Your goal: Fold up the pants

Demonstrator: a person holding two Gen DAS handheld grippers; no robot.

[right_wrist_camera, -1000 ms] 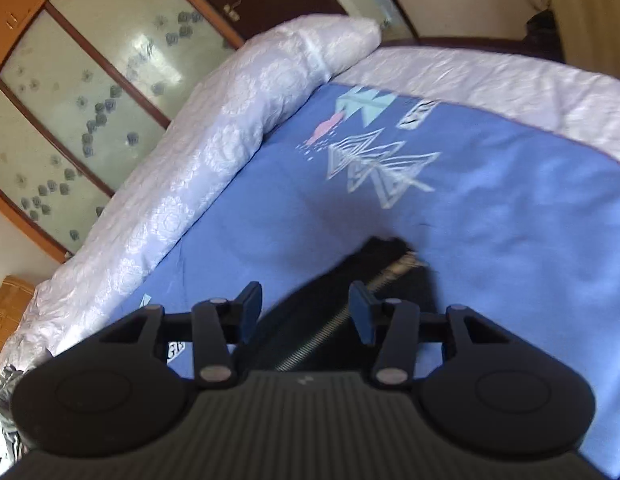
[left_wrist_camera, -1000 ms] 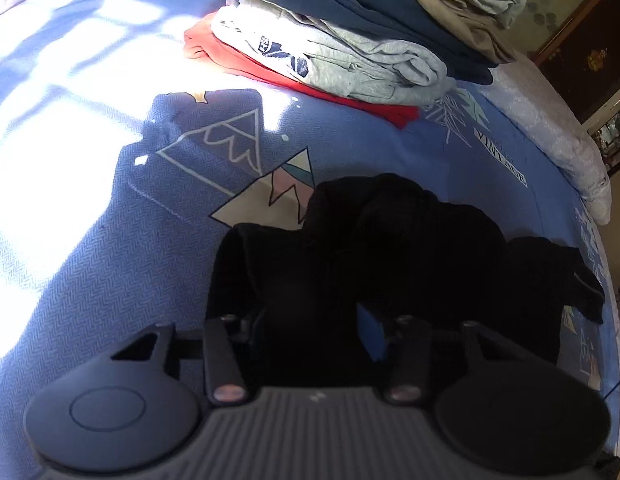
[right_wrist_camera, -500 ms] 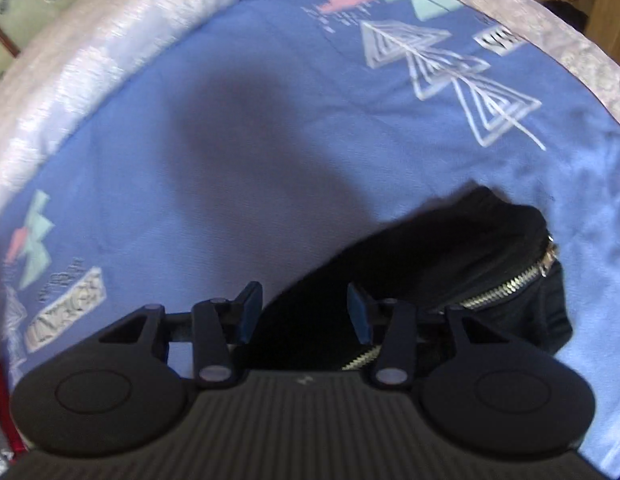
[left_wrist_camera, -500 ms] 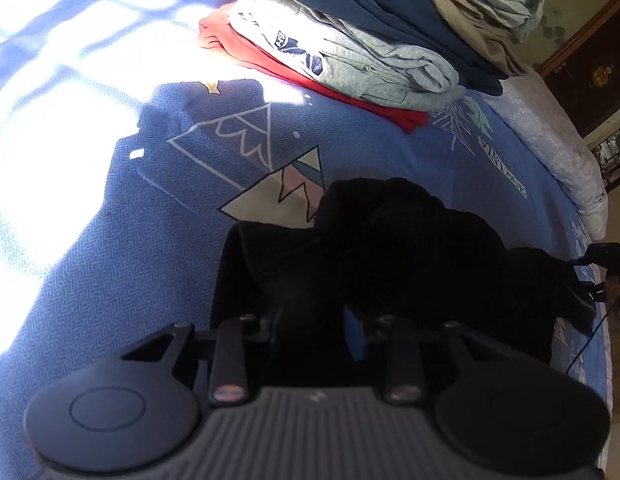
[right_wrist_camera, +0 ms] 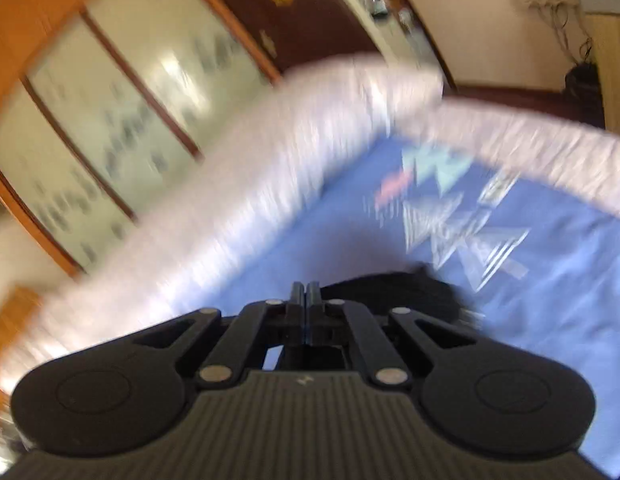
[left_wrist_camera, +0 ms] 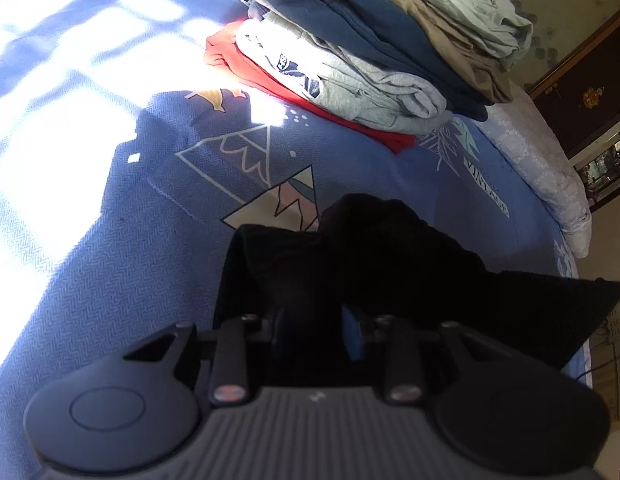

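Lying bunched on the blue bedspread (left_wrist_camera: 89, 280), near a stack of folded clothes (left_wrist_camera: 370, 52), black pants (left_wrist_camera: 390, 264) are recorded at the gathering step, no fold yet laid. Dark cloth is seen clamped between the left gripper (left_wrist_camera: 316, 332) fingers, while the right gripper (right_wrist_camera: 305, 300) is shown pressed together at a pants edge, though whether cloth is pinched there cannot be told through the blur. A lift and spread of the garment, drawn flat between both grips, is judged to be called for next.
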